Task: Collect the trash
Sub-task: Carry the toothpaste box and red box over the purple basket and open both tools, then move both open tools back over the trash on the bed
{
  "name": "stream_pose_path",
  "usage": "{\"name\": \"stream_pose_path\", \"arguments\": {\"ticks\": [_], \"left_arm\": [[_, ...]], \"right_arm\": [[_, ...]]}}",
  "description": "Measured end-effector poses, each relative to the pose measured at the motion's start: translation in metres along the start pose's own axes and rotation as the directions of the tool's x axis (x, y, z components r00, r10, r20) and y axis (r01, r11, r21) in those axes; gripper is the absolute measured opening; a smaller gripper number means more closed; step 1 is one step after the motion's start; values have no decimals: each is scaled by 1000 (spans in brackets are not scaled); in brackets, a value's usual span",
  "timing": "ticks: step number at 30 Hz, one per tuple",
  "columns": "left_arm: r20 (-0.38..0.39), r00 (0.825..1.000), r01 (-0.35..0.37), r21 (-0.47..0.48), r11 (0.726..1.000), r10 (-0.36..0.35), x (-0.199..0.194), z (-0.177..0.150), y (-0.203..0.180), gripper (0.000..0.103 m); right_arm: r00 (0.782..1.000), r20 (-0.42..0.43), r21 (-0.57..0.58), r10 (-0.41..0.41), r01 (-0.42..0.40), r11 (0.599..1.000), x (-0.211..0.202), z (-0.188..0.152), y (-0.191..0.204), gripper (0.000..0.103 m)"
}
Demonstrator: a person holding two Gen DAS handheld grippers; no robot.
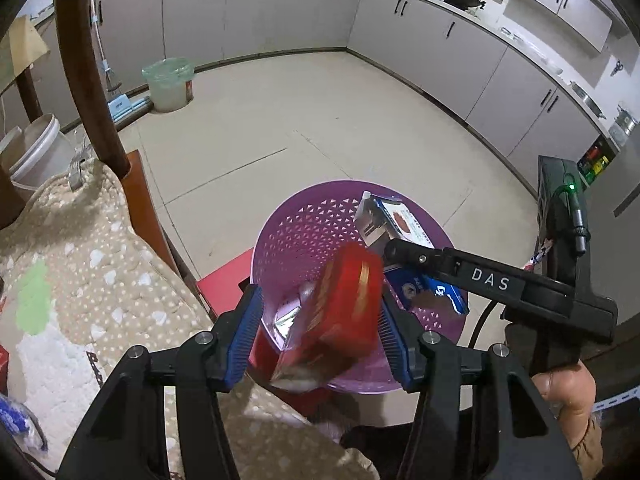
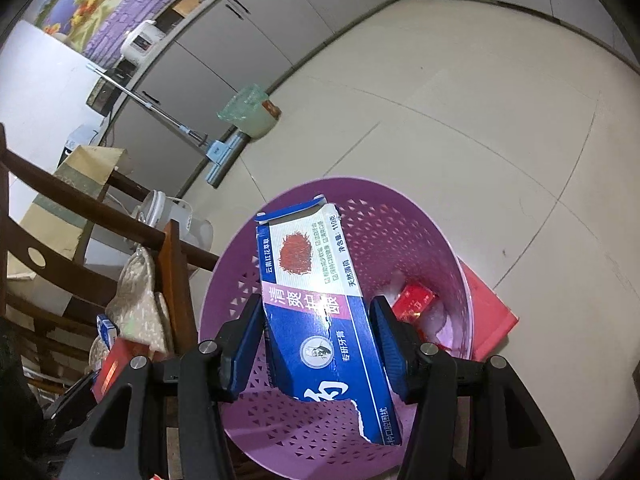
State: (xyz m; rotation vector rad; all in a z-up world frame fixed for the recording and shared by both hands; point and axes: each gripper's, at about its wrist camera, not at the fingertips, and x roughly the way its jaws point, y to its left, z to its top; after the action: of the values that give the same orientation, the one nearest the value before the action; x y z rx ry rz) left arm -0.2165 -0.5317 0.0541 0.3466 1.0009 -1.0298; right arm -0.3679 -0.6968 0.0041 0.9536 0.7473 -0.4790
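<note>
Blue rubber pads line both handheld grippers, and each pair is poised over a purple plastic basket with a perforated wall. The left gripper has a red box between its pads; the box is blurred, a gap shows on the left side, and I cannot tell whether it is gripped or already let go. The right gripper is half open around a torn blue toothpaste carton, which hangs over the basket mouth; its left pad touches the carton, its right pad sits just beside it, so a firm hold is uncertain.

Collection looks well under way: through the right wrist camera, another small red packet already lies at the bottom of the basket, on something pale. What remains, by my reading, is dropping these two pieces in. More may wait on the cloth-covered surface beside the basket, where a blue wrapper shows at the edge.
</note>
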Motion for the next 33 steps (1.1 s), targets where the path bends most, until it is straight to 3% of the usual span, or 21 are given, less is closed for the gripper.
{"name": "stream_pose_path", "arguments": {"ticks": [7, 23, 33], "left_arm": [[-5, 1000, -3, -20, 1000, 3, -6, -7, 3, 66], [32, 992, -123, 4, 992, 123, -53, -45, 6, 70], [47, 980, -189, -53, 981, 192, -98, -87, 44, 71]], "right_arm": [[1000, 2, 5, -10, 10, 1000, 3, 0, 4, 65], [998, 42, -77, -50, 53, 996, 6, -3, 29, 67], [998, 42, -163, -42, 48, 985, 14, -10, 63, 69]]}}
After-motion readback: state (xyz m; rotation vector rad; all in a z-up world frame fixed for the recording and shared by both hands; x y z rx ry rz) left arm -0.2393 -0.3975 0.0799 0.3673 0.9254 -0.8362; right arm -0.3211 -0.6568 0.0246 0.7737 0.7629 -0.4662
